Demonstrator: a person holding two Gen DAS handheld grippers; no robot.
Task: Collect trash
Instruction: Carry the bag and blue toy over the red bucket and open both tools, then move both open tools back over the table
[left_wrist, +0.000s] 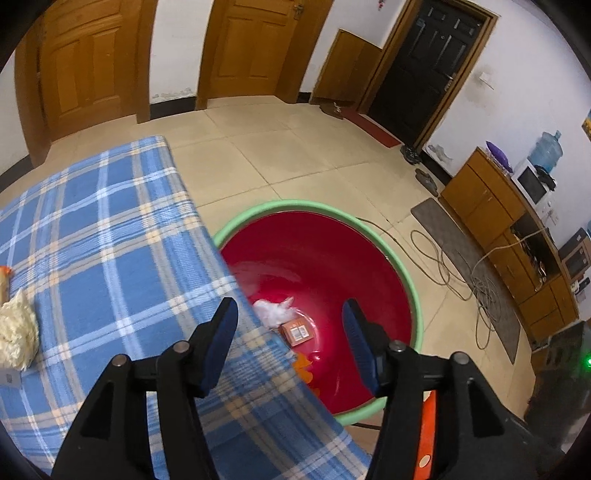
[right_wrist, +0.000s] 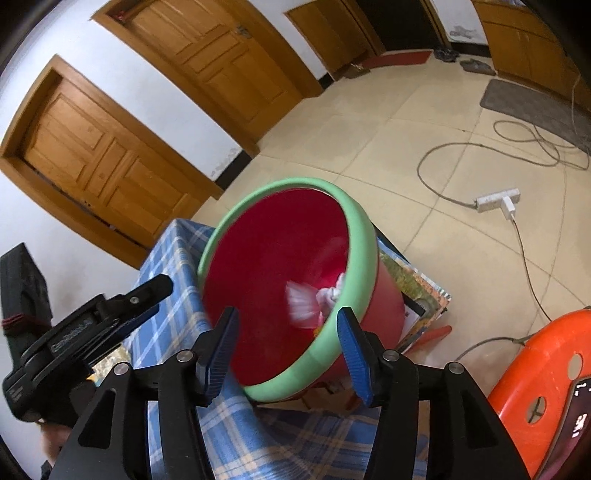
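A red bin with a green rim (left_wrist: 280, 204) stands beside the blue plaid table (left_wrist: 92, 236). Inside lie crumpled white trash (left_wrist: 275, 312), a small orange box (left_wrist: 296, 333) and orange scraps (left_wrist: 303, 363). My left gripper (left_wrist: 290, 325) is open and empty above the table edge and the bin. In the right wrist view my right gripper (right_wrist: 288, 332) is open over the bin's rim (right_wrist: 328, 354), and a blurred white piece (right_wrist: 303, 301) is in the air inside the bin. The left gripper (right_wrist: 122, 306) shows at the left there. Crumpled cream paper (left_wrist: 16, 332) lies on the table at the left.
Cables (left_wrist: 447, 266) and a power strip (right_wrist: 496, 199) lie on the tiled floor. A grey mat (left_wrist: 465, 266) and wooden cabinets (left_wrist: 491, 206) stand to the right. An orange stool (right_wrist: 546, 373) is at lower right. Wooden doors line the far wall.
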